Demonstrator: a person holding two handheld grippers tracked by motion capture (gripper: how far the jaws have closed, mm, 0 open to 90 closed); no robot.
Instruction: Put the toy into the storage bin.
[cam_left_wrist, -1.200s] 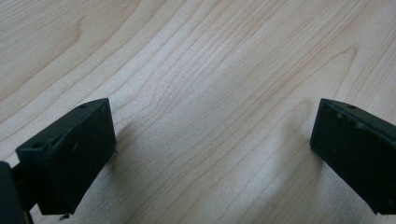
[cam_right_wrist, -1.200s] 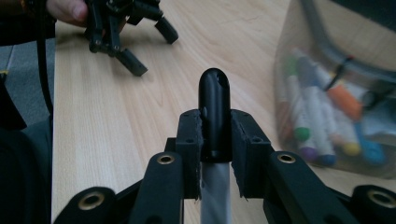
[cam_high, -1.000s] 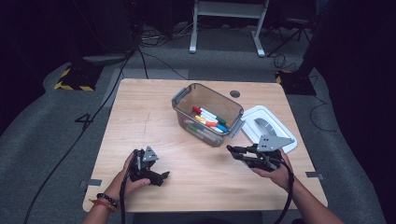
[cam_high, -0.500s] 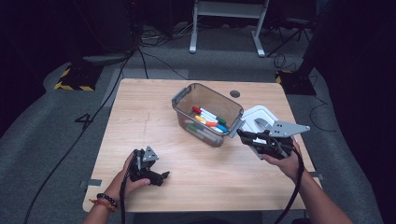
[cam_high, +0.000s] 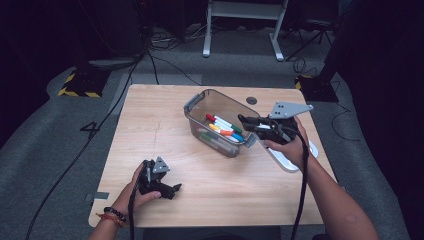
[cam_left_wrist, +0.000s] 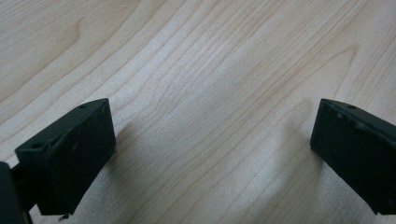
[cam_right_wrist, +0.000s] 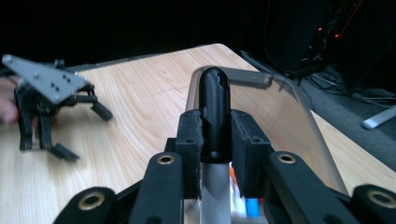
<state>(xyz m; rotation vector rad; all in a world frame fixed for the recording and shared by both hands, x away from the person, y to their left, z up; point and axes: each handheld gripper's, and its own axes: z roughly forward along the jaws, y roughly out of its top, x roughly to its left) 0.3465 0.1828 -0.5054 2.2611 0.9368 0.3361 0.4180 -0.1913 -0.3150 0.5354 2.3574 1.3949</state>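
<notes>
Holding a marker (cam_right_wrist: 214, 116) with a black cap, the right gripper (cam_high: 248, 121) hangs above the near right end of the clear plastic bin (cam_high: 200, 102); its two jaws press tight against the cap from either side, and the marker's pale barrel runs back between the linkages in the right gripper view. The bin sits toward the middle of the wooden table (cam_high: 150, 125), and inside it lie several more markers (cam_high: 222, 127) with red, orange, green and blue caps. Just behind the person's right hand (cam_high: 290, 147), a white lid (cam_high: 285, 161) lies flat on the table beside the bin.

Down at the near left of the table, the left gripper (cam_high: 176, 188) rests low on the wood in the person's left hand (cam_high: 137, 192), well apart from the bin. Its jaws stand wide apart with only bare tabletop between them, as the left gripper view makes plain.
</notes>
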